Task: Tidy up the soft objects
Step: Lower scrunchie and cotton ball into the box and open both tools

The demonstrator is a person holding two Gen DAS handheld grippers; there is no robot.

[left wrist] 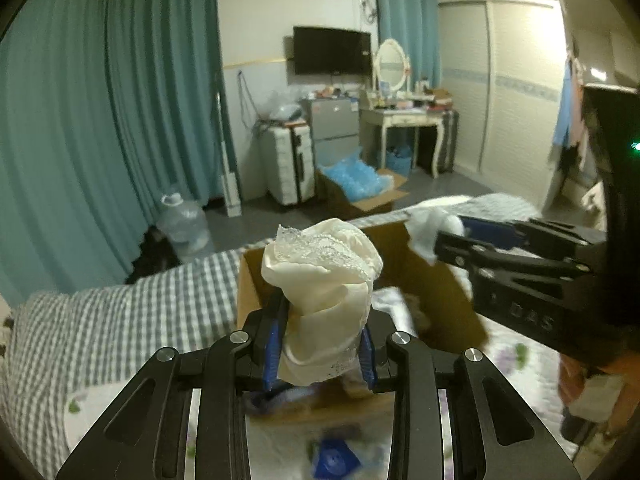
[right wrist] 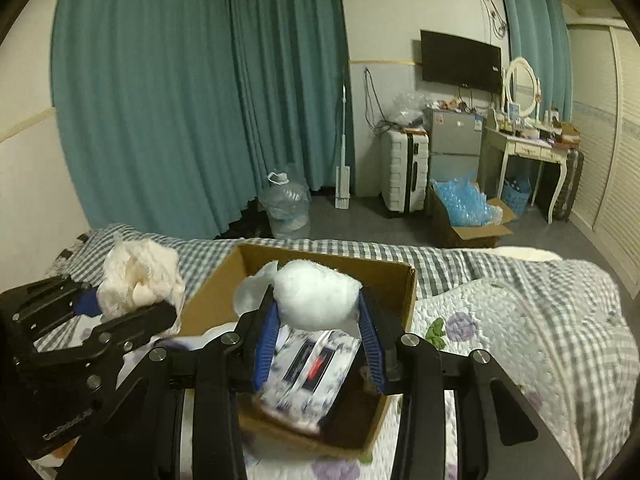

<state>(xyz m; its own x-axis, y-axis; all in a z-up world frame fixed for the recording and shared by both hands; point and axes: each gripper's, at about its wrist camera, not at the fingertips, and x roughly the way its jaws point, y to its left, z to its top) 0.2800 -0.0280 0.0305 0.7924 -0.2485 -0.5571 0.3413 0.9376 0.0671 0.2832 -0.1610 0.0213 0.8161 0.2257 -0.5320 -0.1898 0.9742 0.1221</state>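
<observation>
My left gripper [left wrist: 322, 316] is shut on a cream lace-trimmed cloth [left wrist: 324, 280] and holds it above the near edge of an open cardboard box [left wrist: 252, 276] on the bed. In the right wrist view it [right wrist: 120, 312] sits at the left with the cream cloth [right wrist: 140, 276]. My right gripper [right wrist: 316, 312] is shut on a fluffy white soft item [right wrist: 316, 296] over the same box [right wrist: 396, 288]. In the left wrist view it [left wrist: 440, 236] reaches in from the right with the white item [left wrist: 428, 228]. A patterned package [right wrist: 308, 372] lies inside the box.
The box stands on a bed with a grey checked sheet [right wrist: 460, 260] and a floral quilt [right wrist: 500, 320]. A blue item [left wrist: 334, 458] lies on the quilt below my left gripper. Beyond are a water jug [right wrist: 286, 208], a suitcase [right wrist: 404, 172], and a floor box of blue plastic [right wrist: 464, 208].
</observation>
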